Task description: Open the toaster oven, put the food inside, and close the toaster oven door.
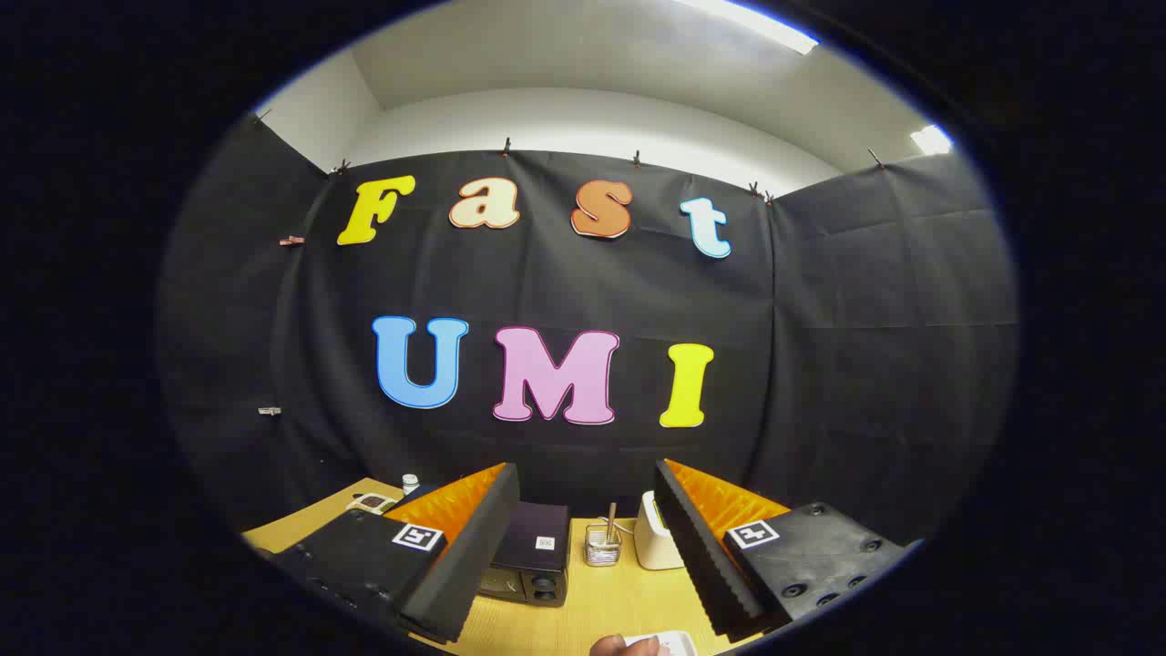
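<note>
Black toaster oven (531,565) sits beyond the gripper's (583,547) wide-apart, empty jaws.

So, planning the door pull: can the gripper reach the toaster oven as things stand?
Probably yes: the gripper is open, and the toaster oven stands on the table just ahead between its fingers, nothing in front of it.

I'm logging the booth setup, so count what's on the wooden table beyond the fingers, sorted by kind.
With the gripper fingers open and holding nothing:
Appliances: 2, the black toaster oven and a white appliance
Glass holders: 1, a clear glass holder with a stick in it
Small bottles: 1, a white-capped bottle
Flat cards: 1, a patterned card
Total: 5
</note>
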A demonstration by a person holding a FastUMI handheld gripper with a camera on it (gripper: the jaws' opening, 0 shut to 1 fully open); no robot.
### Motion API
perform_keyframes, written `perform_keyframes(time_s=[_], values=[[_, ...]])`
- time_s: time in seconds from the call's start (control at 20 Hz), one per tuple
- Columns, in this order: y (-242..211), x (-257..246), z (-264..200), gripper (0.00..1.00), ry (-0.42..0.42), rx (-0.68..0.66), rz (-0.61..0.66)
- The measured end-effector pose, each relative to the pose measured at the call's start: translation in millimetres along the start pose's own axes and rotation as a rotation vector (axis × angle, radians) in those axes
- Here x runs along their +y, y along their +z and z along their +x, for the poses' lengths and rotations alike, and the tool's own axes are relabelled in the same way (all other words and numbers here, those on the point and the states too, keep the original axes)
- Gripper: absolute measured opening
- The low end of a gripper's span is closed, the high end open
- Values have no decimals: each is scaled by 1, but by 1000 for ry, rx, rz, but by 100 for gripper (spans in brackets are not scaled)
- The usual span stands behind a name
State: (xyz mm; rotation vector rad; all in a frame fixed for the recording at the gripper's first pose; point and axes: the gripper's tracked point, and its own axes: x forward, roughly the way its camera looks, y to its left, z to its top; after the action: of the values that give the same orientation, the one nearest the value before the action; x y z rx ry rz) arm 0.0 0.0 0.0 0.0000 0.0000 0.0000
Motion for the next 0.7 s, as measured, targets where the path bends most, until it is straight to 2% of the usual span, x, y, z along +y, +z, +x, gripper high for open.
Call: perform_keyframes(time_s=[0.7], values=[[-2,3,6,97,-7,4,-21]])
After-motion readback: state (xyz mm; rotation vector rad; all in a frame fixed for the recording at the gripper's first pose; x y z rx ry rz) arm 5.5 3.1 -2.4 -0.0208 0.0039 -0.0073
